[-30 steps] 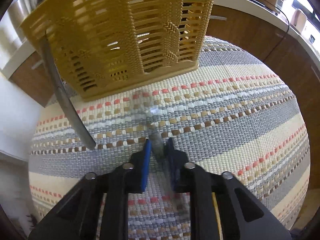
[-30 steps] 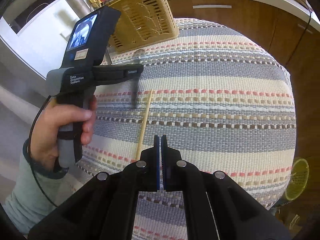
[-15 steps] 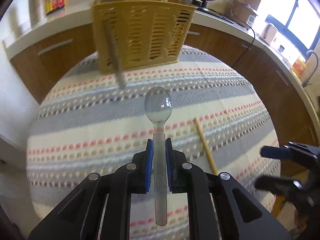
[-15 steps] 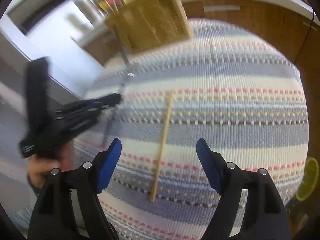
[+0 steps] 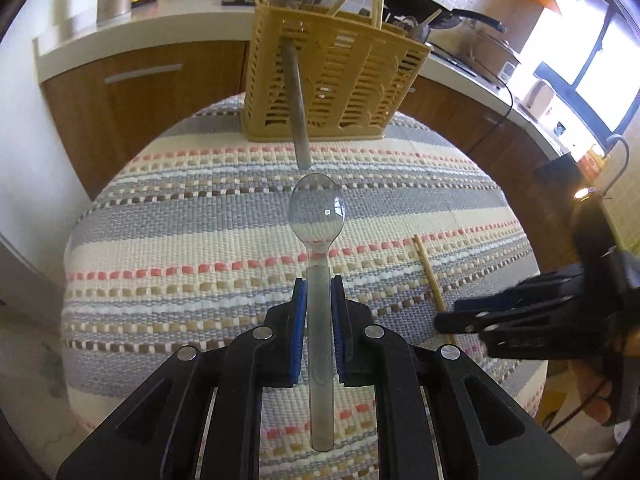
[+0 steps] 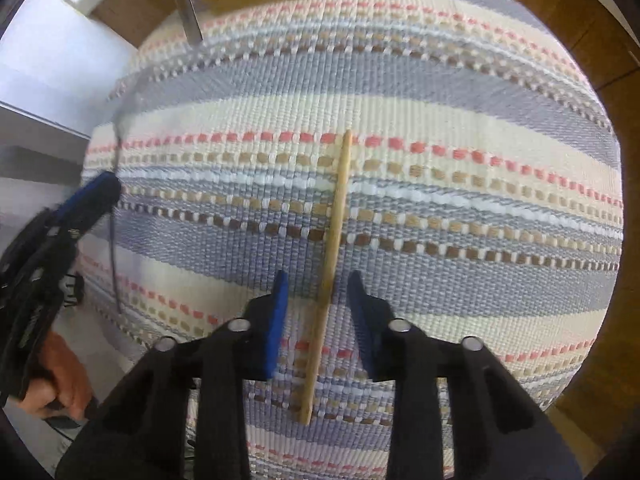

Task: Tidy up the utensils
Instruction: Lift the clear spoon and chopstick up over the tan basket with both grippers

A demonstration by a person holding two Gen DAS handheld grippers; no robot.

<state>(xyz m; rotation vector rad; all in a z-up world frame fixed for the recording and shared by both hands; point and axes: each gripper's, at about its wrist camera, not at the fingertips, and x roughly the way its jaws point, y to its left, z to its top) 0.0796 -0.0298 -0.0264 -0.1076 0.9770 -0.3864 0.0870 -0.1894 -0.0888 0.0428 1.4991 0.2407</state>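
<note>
In the left wrist view, the left gripper is clenched on the handle of a clear plastic spoon, blue pads pressing both sides, bowl pointing away above the striped woven tablecloth. At the far edge of the cloth stands a tan slotted plastic utensil basket holding chopsticks, with a grey metal handle slanting down its front. To the right a single wooden chopstick lies on the cloth, the right gripper's black fingers just beside its near end. In the right wrist view, the right gripper points down over that chopstick, which lies between the blue pads; the jaws have just been closing, yet gaps remain on both sides, so nothing is grasped. At the left edge the left gripper shows in a person's hand
</note>
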